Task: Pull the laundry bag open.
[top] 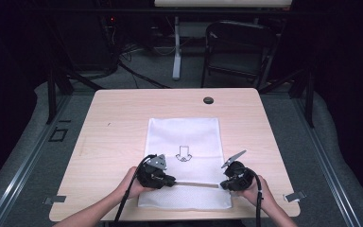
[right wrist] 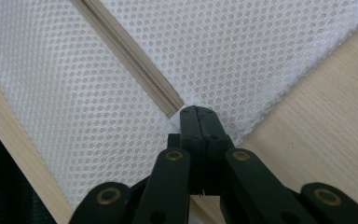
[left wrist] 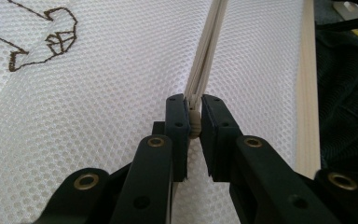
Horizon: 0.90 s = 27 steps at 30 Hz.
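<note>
A white mesh bag [top: 183,137] lies flat on the wooden table [top: 113,123], with a brown embroidered arrow [top: 183,154] at its middle. A beige zipper [top: 196,184] runs across its near part. My left gripper [top: 171,180] is at the zipper's left end, shut on the zipper pull [left wrist: 194,125], with the zipper tape [left wrist: 209,46] running away from the jaws. My right gripper [top: 223,184] is shut at the zipper's right end [right wrist: 168,105], its tips [right wrist: 199,112] pinching the mesh bag [right wrist: 242,56] near the bag's edge. A hand holds each gripper.
A round black grommet [top: 208,100] sits near the table's far edge. A dark folding chair [top: 238,47] and a white table leg [top: 176,47] stand beyond the table. Metal clips [top: 294,196] sit at the near corners. Bare wood [right wrist: 326,140] flanks the bag.
</note>
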Motion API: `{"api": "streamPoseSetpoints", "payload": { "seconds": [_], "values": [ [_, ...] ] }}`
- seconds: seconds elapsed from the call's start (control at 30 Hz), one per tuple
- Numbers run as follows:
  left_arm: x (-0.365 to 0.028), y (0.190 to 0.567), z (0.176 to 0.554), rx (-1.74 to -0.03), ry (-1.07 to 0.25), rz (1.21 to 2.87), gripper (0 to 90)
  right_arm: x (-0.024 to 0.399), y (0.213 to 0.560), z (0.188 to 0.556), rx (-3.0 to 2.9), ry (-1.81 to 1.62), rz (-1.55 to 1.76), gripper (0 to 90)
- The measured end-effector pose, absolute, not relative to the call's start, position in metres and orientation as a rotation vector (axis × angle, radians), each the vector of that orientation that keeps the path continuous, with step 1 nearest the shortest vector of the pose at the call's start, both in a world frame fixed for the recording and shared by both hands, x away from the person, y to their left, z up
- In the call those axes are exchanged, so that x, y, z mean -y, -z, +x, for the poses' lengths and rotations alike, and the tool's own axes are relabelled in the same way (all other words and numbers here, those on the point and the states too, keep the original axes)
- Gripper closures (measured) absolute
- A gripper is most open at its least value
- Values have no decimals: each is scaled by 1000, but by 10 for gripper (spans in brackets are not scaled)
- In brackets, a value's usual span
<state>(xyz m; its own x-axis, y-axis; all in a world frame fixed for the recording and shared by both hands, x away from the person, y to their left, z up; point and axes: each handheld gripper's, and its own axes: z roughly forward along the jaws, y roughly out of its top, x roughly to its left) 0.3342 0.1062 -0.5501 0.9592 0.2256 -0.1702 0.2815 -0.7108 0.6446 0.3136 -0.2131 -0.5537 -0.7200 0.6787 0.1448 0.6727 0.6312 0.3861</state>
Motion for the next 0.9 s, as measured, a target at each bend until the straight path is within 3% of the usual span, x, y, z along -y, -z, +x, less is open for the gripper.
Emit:
{"api": "streamPoseSetpoints", "payload": {
  "seconds": [0.9],
  "values": [
    [-137,550,331,-405,87,2377,818,213,554,314,-2824,-668,1179,900]
  ]
}}
